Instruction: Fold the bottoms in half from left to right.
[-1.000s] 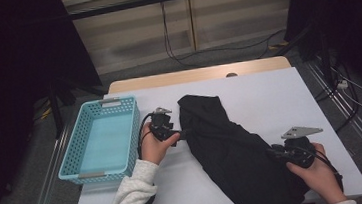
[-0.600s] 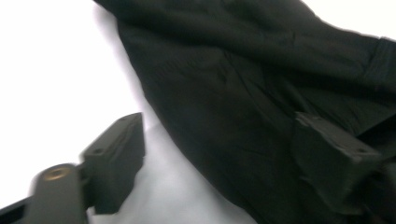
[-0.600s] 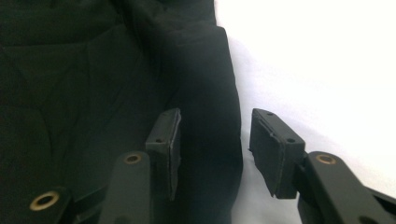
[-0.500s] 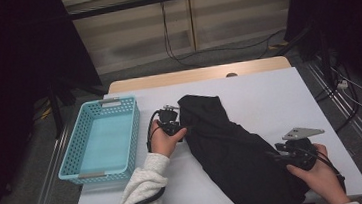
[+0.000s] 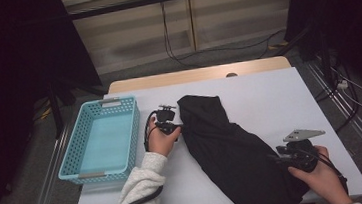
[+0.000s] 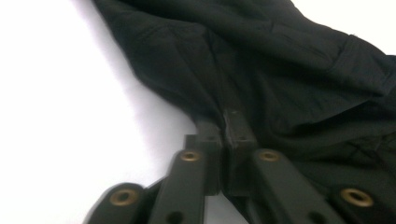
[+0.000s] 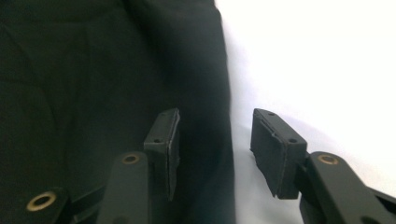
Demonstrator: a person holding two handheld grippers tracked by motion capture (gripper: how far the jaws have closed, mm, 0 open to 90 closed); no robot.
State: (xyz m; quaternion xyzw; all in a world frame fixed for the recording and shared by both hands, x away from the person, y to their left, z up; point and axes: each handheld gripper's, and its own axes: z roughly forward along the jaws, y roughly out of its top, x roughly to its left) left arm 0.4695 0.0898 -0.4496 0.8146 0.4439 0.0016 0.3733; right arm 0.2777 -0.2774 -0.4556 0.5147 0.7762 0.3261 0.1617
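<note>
Black cloth (image 5: 233, 147): a dark garment lying slantwise across the white surface (image 5: 269, 98), from mid-surface toward the near right corner.
Left tongs (image 6: 227, 122): have just been closing — now clamped on the cloth's left edge.
Right tongs (image 7: 215, 140): apart, the cloth's border lying between the pads, not pinched.
Step in hand: likely gripping both ends — close the right fully before lifting, or the fabric slips.
Basket (image 5: 99, 137): turquoise, empty, left of the cloth.
</note>
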